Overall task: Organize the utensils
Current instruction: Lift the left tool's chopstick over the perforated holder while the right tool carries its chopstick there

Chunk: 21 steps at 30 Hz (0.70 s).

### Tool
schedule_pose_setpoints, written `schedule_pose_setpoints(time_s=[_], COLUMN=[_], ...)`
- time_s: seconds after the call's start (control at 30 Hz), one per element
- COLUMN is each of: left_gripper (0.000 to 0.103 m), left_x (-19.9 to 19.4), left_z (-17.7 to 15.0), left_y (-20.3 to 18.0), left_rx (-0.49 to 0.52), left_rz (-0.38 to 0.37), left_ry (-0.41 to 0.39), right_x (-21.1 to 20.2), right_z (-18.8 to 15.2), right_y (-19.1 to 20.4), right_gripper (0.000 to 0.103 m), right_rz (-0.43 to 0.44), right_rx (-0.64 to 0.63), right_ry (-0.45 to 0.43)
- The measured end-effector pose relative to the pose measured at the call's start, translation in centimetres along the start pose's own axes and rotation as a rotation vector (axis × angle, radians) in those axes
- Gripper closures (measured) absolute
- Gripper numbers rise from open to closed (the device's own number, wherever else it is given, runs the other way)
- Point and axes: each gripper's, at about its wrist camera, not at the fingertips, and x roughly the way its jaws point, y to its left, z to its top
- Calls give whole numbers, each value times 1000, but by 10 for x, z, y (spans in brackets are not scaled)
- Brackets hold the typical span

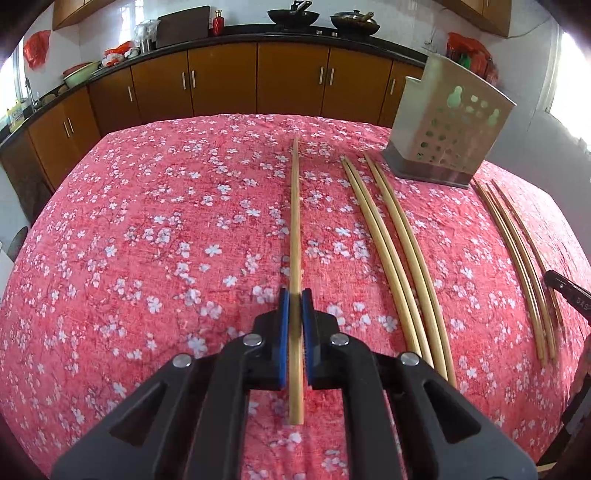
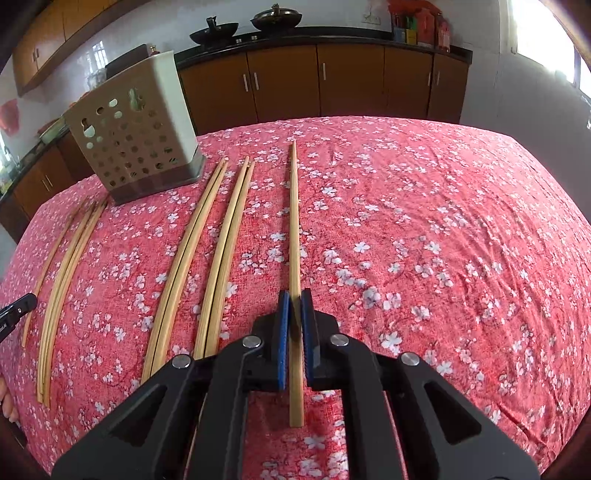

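Looking down along the left claw (image 1: 295, 295), clamping tight on one wooden chopstick (image 1: 294, 206) between blue pads. Gripping it near the thick end, with the thin end pointing away across a bench (image 1: 147, 258) covered in a red cloth with white blossoms. Possibly resting on the cloth or hovering just above it; hard to tell from this angle.

Lying flat to the right of the held stick, and apart from it: a first pair (image 1: 364, 229) of chopsticks, then a second pair (image 1: 400, 229) just beside the first. Standing upright beyond their tips, a beige holder (image 1: 443, 129) with round holes in its wall. Lying further right, well apart, a far bundle (image 1: 511, 258) of more chopsticks.

Looking along the right claw (image 2: 294, 297), likewise clamping shut on a single stick (image 2: 293, 221) near the thick end, thin end pointing away. Lying to its left, a third pair (image 2: 225, 258) and a fourth pair (image 2: 184, 277), both flat on the cloth. Standing at the far left of these, the same holder, with nothing showing inside it through the holes.

Showing behind the bench, brown cupboards (image 1: 221, 81) and two dark pans (image 1: 293, 16) above them.
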Motion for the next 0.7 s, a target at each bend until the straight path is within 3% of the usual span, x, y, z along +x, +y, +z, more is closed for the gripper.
schedule_pose_setpoints(time_s=[0.33, 0.43, 0.7], left_gripper=[95, 95, 95], left_x=[-9, -15, -78], left_z=[-10, -9, 18], left_y=[-3, -1, 13], left_rx=[27, 13, -51], left_rz=[8, -2, -26], left_ry=[-1, -6, -204], right_x=[-9, -26, -90], right_z=[-12, -10, 15], right_y=[3, 2, -6], right_gripper=[95, 95, 95], right_rz=[10, 16, 48], right_rx=[-19, -17, 4], right_ry=[-3, -54, -265])
